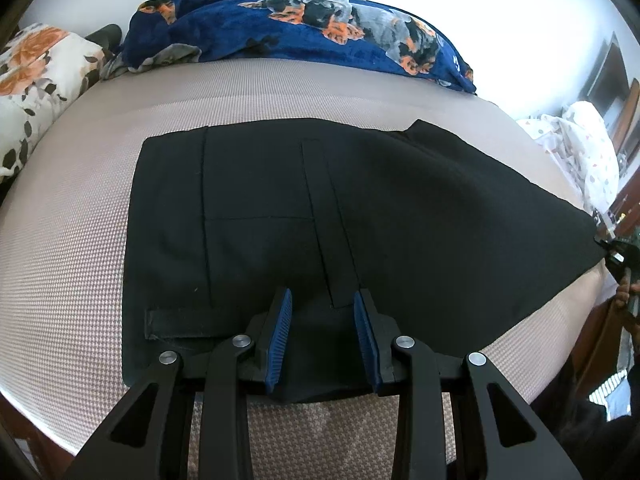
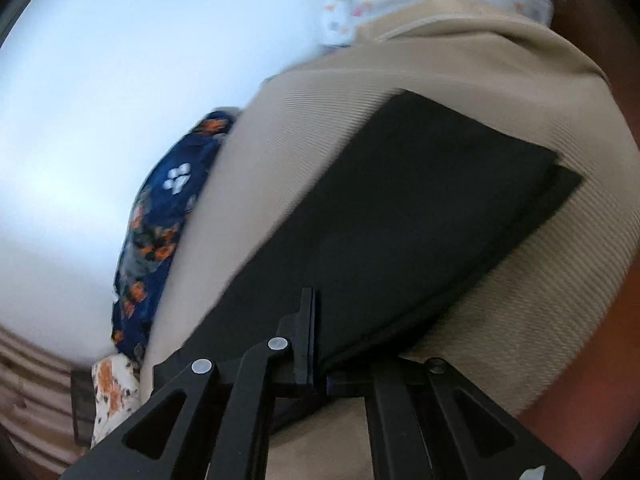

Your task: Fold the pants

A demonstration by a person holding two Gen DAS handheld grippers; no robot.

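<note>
Black pants (image 1: 280, 208) lie on a beige bed (image 1: 80, 240), waist end near me, with a belt loop and pocket seams showing. My left gripper (image 1: 322, 304) is open, its blue-padded fingers (image 1: 280, 328) resting over the waistband edge. In the left wrist view the cloth rises to a point at the far right, where my right gripper (image 1: 618, 252) pinches it. In the right wrist view the right gripper (image 2: 314, 300) is shut on the edge of the pants (image 2: 400, 220), which stretch away, folded double, over the bed (image 2: 540, 80).
A navy dog-print blanket (image 1: 320, 28) lies bunched along the bed's far edge, also seen in the right wrist view (image 2: 160, 232). A floral pillow (image 1: 40, 80) is at the far left. A white spotted cloth (image 1: 580, 148) lies at the right.
</note>
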